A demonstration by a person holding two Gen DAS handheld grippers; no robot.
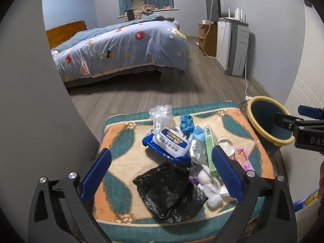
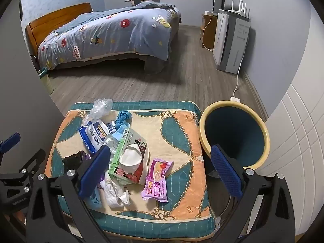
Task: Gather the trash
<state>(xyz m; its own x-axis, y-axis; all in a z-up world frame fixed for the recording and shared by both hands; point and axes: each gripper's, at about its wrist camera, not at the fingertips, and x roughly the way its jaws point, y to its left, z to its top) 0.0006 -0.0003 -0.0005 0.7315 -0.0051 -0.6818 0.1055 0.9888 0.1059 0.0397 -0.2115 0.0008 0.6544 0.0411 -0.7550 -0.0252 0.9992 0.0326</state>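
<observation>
Trash lies piled on a patterned cushion (image 1: 121, 141); the cushion also shows in the right wrist view (image 2: 178, 133). The pile holds a black plastic bag (image 1: 168, 190), a blue wet-wipe pack (image 1: 170, 143), a green box (image 2: 123, 151), a pink snack wrapper (image 2: 157, 179), white tissues (image 2: 115, 192), a clear plastic bag (image 2: 100, 106) and blue cloth (image 2: 122, 119). My left gripper (image 1: 162, 174) is open above the black bag. My right gripper (image 2: 160, 171) is open above the pink wrapper. A blue bin with a yellow rim (image 2: 235, 133) stands right of the cushion.
A bed with a blue cartoon quilt (image 2: 113, 32) stands behind on the wood floor. A white appliance (image 2: 230, 46), a monitor and a wooden cabinet line the right wall. A cable and power strip (image 2: 235, 99) lie behind the bin. A grey wall (image 1: 30, 101) is at left.
</observation>
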